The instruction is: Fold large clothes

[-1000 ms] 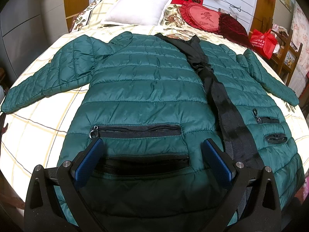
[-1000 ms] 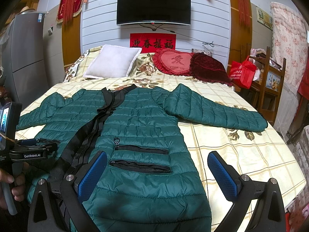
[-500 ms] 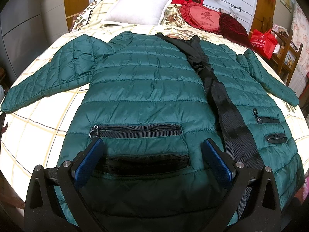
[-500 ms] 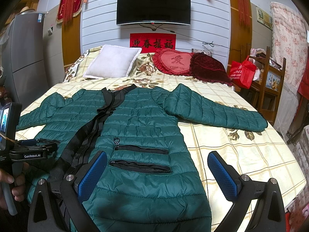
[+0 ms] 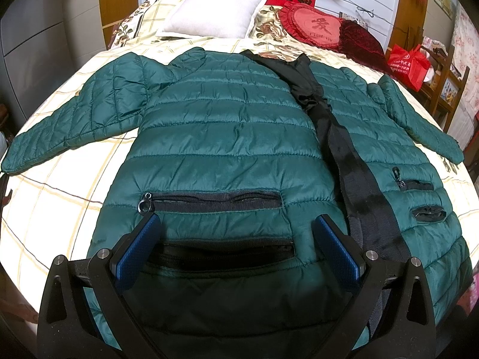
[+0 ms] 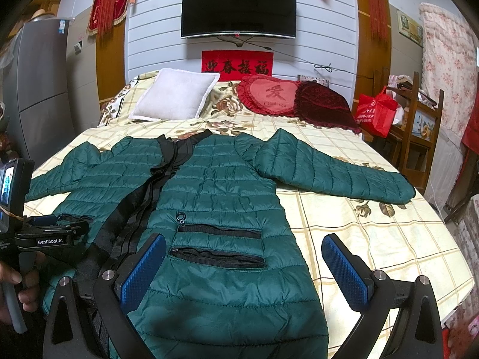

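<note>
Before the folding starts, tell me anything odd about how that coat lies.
The green coat lies flat and face up on the bed, sleeves spread. Its black front band is bunched and twisted near the collar, and the lower pocket gapes unzipped. Otherwise nothing stands out.

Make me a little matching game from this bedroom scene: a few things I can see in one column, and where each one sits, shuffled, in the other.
Things:
1. green puffer jacket
2. white pillow
3. red heart cushion
4. red bag

Places:
A. on the wooden chair beside the bed
B. spread flat across the bed, sleeves out
C. at the head of the bed, in this view to the right of the other cushion
D. at the head of the bed, in this view to the left of the other cushion

Pairs: 1-B, 2-D, 3-C, 4-A
</note>
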The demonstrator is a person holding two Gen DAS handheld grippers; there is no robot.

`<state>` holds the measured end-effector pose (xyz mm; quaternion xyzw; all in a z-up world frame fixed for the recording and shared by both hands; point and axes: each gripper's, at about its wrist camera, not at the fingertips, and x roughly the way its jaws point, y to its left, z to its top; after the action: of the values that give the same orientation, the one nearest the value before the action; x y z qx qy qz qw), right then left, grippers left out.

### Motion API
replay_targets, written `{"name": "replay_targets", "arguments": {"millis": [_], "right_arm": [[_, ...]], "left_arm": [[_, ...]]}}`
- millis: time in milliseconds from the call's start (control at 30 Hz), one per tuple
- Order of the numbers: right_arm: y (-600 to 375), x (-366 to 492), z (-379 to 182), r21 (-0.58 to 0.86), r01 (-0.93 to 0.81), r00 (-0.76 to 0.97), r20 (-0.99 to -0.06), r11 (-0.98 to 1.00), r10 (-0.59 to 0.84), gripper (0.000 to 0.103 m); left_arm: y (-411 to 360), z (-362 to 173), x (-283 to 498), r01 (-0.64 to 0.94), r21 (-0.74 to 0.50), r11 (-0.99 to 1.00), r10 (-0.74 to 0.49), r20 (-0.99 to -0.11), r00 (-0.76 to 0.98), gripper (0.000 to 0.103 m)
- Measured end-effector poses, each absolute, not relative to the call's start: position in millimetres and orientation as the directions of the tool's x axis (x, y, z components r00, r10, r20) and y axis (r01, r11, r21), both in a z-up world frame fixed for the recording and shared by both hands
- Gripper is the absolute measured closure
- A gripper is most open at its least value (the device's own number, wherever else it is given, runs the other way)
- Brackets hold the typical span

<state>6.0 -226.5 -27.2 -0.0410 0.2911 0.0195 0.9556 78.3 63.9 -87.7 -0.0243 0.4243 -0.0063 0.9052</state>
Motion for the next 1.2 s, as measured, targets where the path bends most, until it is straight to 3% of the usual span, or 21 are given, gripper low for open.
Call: {"name": "replay_targets", "arguments": {"millis": [1200], "right_arm": [[-226.1,6.6,-27.1,-0.066,-0.060,0.830,-0.557,0.996,0.013,0.000]], "left_arm": [[66.1,-90.0,78.0,-0.010,-0.051,0.999,-0.033,-0.769,0.639,0.000]]}}
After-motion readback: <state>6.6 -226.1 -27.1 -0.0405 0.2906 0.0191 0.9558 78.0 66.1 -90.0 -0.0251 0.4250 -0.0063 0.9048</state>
